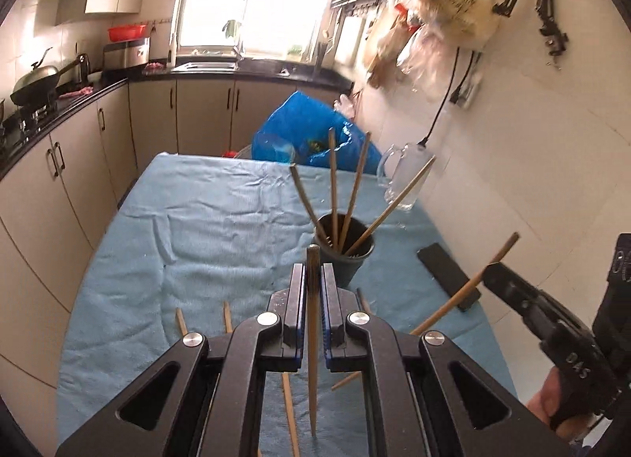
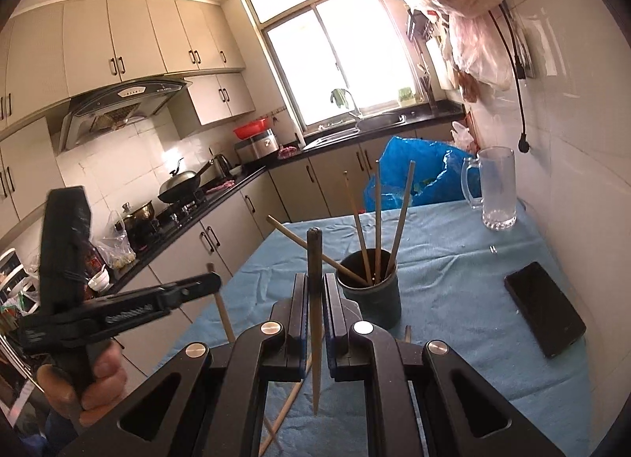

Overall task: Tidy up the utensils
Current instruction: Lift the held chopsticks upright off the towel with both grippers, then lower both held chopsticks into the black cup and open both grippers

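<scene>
Two chopsticks lifted, cup not yet reached

Both grippers are clamped, each on one chopstick: left gripper, chopstick; right gripper, chopstick. Each stick runs steeply upright, thin tip seemingly down. Next: carry over dark cup, centre above its mouth, then release. More lie loose on blue cloth.

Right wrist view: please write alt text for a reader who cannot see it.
The right hand-held gripper is shut on a chopstick, just in front of a dark cup holding four chopsticks on a blue cloth. The left hand-held gripper, at left, also grips one.
</scene>
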A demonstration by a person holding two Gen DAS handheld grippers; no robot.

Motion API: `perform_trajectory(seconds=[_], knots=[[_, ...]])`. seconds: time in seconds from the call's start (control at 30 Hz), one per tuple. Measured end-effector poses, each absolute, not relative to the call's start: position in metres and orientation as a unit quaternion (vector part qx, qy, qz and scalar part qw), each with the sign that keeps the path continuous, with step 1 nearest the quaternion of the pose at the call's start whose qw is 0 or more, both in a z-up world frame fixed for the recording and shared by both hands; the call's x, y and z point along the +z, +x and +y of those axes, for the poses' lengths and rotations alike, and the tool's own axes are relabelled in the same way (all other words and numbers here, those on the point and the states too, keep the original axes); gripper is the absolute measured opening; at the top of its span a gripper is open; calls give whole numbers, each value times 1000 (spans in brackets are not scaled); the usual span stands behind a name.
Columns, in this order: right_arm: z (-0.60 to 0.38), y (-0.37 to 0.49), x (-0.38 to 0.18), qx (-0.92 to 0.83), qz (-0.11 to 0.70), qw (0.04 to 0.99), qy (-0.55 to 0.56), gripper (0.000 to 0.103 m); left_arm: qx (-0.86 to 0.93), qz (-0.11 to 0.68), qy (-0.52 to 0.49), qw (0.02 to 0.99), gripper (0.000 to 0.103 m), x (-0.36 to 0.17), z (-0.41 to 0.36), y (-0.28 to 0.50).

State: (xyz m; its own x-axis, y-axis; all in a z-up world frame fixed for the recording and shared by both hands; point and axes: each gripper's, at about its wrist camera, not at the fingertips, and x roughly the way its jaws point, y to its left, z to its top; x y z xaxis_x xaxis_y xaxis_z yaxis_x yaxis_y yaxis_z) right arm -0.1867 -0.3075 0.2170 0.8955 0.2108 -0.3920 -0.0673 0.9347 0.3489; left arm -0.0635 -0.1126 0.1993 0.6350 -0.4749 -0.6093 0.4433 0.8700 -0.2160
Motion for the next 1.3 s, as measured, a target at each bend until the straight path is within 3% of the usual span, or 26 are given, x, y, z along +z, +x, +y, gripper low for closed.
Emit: perform_trajectory(seconds=[0.63,1.3], knots=[[-322,-189,226,67,212,958,179,8,-267,328,-19,906,6,225,-125,-67],[-354,-119,311,28,147,976,159,8,-270,268,-20,925,6,317,-169,-1]])
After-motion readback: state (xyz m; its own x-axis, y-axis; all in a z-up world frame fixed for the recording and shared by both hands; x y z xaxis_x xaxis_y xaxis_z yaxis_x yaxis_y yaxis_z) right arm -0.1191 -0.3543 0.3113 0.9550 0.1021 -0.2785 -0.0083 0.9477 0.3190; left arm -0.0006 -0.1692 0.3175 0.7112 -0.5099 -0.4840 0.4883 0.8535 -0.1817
